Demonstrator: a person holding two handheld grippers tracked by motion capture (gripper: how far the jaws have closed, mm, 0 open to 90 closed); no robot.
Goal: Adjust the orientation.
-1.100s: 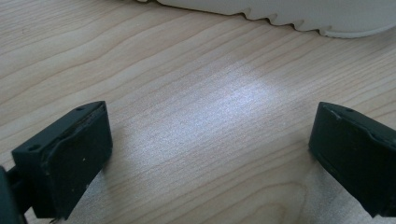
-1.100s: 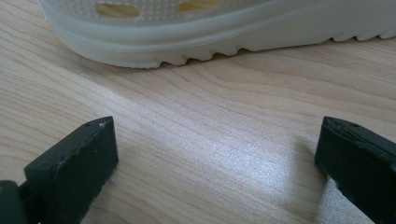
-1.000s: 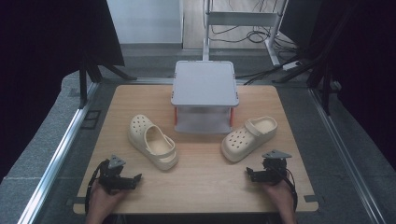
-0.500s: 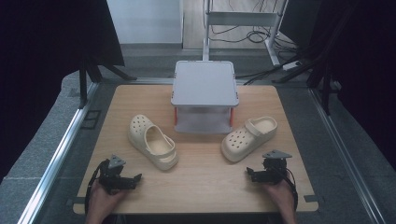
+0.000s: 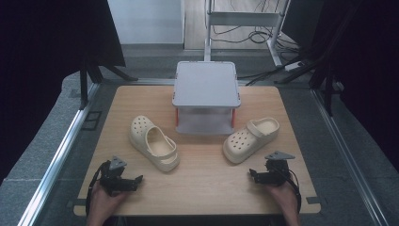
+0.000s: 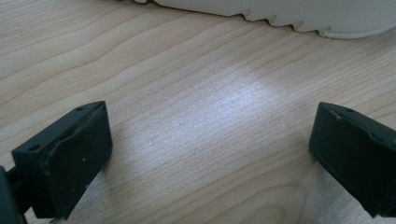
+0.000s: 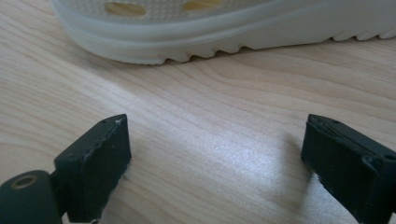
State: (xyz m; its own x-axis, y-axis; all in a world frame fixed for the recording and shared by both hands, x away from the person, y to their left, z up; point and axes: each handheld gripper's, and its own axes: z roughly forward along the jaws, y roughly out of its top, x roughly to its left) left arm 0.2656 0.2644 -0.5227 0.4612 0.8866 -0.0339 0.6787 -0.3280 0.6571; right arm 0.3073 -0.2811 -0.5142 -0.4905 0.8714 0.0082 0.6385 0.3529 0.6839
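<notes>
Two cream clogs lie on the wooden table. The left clog lies left of centre with its opening up, and the right clog lies right of centre. My left gripper rests near the front left edge, open and empty; the left gripper view looks along its jaws to the clog's sole ahead. Near the front right edge my right gripper is open, its jaws having just closed a little around bare wood. The right gripper view puts the right clog's sole just beyond them.
A grey two-level stand with red legs stands at the back centre of the table, between the clogs. Metal rails run along both table sides. Cables and a metal frame lie on the floor behind.
</notes>
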